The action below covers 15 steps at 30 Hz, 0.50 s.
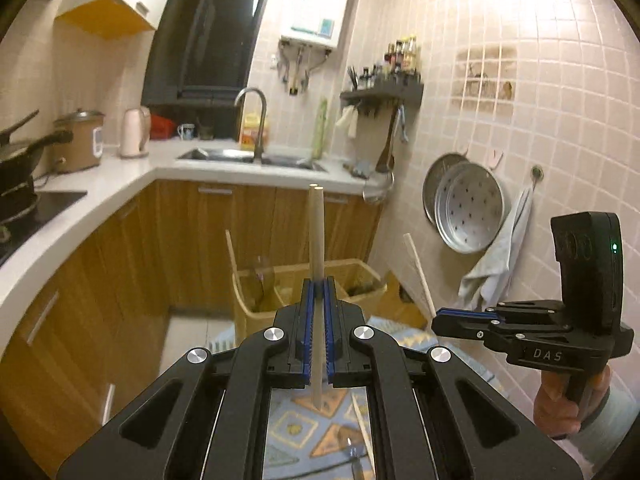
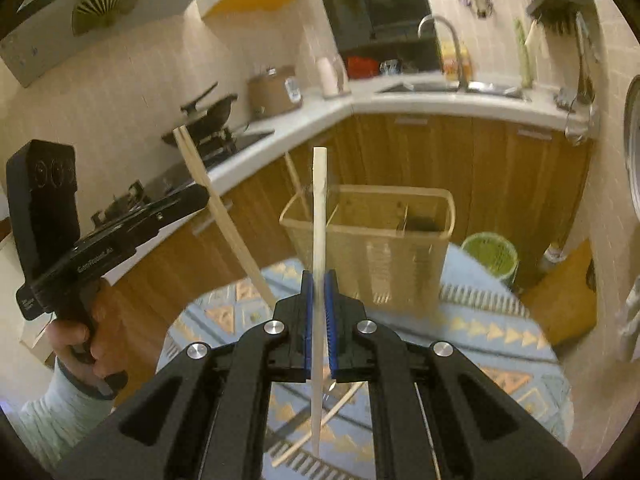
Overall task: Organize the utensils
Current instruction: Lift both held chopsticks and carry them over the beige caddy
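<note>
My left gripper [image 1: 318, 280] is shut on a pair of pale wooden chopsticks [image 1: 315, 232] that stand upright between the blue pads. My right gripper [image 2: 319, 274] is shut on another wooden chopstick [image 2: 319, 208], also upright. Each gripper shows in the other's view: the right one [image 1: 440, 314] at the right with its chopstick [image 1: 418, 270], the left one [image 2: 202, 196] at the left with its chopsticks [image 2: 212, 200]. A beige compartmented utensil basket [image 2: 400, 252] stands ahead on the patterned cloth; it also shows in the left wrist view [image 1: 360, 270].
Loose chopsticks [image 2: 320, 428] lie on the blue patterned tablecloth [image 2: 500, 332] below the right gripper. A green mesh bin [image 2: 490, 256] stands on the floor behind. A white counter [image 1: 120, 172] with sink, kettle, rice cooker and wok runs along wooden cabinets.
</note>
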### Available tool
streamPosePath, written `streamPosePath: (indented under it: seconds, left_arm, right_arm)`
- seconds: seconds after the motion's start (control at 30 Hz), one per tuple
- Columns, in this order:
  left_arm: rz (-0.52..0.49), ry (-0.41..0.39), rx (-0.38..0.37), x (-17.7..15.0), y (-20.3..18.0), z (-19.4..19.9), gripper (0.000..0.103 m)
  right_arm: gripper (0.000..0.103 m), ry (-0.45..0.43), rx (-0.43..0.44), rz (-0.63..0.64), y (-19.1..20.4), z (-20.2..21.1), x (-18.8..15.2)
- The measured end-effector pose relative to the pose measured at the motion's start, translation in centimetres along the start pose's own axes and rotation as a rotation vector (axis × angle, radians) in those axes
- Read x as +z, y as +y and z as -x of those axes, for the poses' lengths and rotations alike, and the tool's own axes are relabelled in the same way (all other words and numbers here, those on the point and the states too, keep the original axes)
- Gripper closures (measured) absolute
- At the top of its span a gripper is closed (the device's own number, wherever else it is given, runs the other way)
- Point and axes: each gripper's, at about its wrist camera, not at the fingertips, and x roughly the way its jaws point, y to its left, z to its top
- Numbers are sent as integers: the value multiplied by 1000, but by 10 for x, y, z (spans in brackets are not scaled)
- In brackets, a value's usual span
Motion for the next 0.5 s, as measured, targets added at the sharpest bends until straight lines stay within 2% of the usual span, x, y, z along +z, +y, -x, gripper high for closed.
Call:
streamPosePath:
  seconds: [0.3,0.4,0.5]
  left_arm:
    - [-22,-123,35,52,1,2,100]
    - [-59,-141,74,62,4,-1,100]
    - [-64,-153,96,67,14,-3,100]
  right_arm:
    - [99,-227,-28,-76,-14,8,66]
    - [99,-328,-114,-59,-18,9,84]
    - [99,-379,-198,-37,-27,-2,94]
